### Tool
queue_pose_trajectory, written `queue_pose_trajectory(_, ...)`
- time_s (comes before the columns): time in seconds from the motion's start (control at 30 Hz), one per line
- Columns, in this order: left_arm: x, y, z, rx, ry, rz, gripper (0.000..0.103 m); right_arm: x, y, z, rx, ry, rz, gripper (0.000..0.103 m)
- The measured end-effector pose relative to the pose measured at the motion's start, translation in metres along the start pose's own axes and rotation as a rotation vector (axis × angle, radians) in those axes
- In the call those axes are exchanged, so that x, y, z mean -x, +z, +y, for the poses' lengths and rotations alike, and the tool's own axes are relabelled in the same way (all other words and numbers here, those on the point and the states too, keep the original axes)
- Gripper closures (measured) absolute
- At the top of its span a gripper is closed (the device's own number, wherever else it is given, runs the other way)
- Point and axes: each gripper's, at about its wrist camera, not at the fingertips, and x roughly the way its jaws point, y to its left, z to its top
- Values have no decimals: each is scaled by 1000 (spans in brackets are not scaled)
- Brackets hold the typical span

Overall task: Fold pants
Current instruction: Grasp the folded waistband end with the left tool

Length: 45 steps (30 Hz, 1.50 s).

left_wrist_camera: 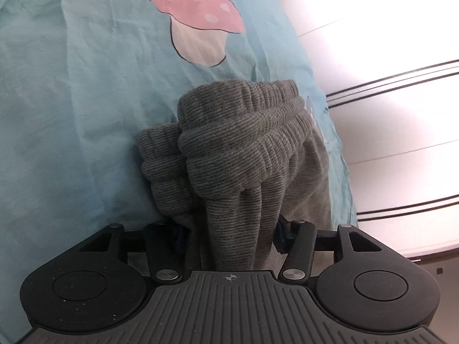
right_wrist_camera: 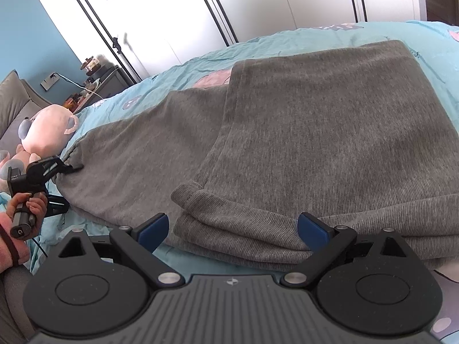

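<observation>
Grey ribbed knit pants (right_wrist_camera: 330,132) lie folded across a light blue bedsheet (right_wrist_camera: 186,66). In the left wrist view, their ribbed elastic end (left_wrist_camera: 243,132) is bunched up, and a gathered fold runs back between the blue pads (left_wrist_camera: 282,235) of my left gripper (left_wrist_camera: 231,233), which is shut on it. The right wrist view shows that same left gripper (right_wrist_camera: 67,169) at the pants' far left end, held by a hand (right_wrist_camera: 27,209). My right gripper (right_wrist_camera: 233,229) stands open astride the near folded edge (right_wrist_camera: 229,229); its left pad (right_wrist_camera: 155,229) is clear of the cloth.
A pink plush toy (right_wrist_camera: 46,126) lies at the left by a grey cushion (right_wrist_camera: 14,100). White wardrobe doors (right_wrist_camera: 258,3) run along the far side of the bed, with a cluttered nightstand (right_wrist_camera: 97,83) beside them. A pink mushroom print (left_wrist_camera: 192,8) marks the sheet.
</observation>
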Motion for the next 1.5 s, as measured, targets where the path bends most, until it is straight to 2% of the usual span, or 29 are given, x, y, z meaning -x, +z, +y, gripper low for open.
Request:
queue_pose_trajectory(0.1,-2,-4,-3,-21,-12,-6,31,0,1,0,-7,1,-1,6)
queue_pose_trajectory(0.13,-4,-5,-6,-28,-12,-10,30,0,1,0,-9,2,-2,6)
queue_pose_trajectory(0.23,-4,-9,-12,-35,1,-21,34,0,1,-1,-20,4,-5,6)
queue_pose_trajectory(0.27,2,-9,-3,-42,6,-14,37,0,1,-1,-23,4,-5,6)
queue_pose_trajectory(0.67,1,-3,-5,-15,33,13,38,-3,0,3,3,-19,3,6)
queue_pose_trajectory(0.73,-2,-5,-8,-33,45,11,41,-3,1,5,14,-25,6,6)
queue_pose_trajectory(0.97,0,-7,-20,-90,92,-2,59,-4,0,7,22,-33,7,6)
queue_pose_trajectory(1.1,3,-9,-30,-136,76,-19,75,-4,1,7,26,-33,8,6)
queue_pose_trajectory(1.17,4,-10,-35,-164,72,-32,77,-4,1,6,27,-39,-1,6)
queue_pose_trajectory(1.27,2,-7,-35,-165,71,-30,75,-5,1,6,21,-38,-3,6)
queue_pose_trajectory(1.37,-4,-5,-28,-110,86,-15,63,-5,0,6,21,-42,-7,6)
queue_pose_trajectory(1.5,-8,-4,-28,-96,89,-18,64,-5,0,6,23,-42,-8,6)
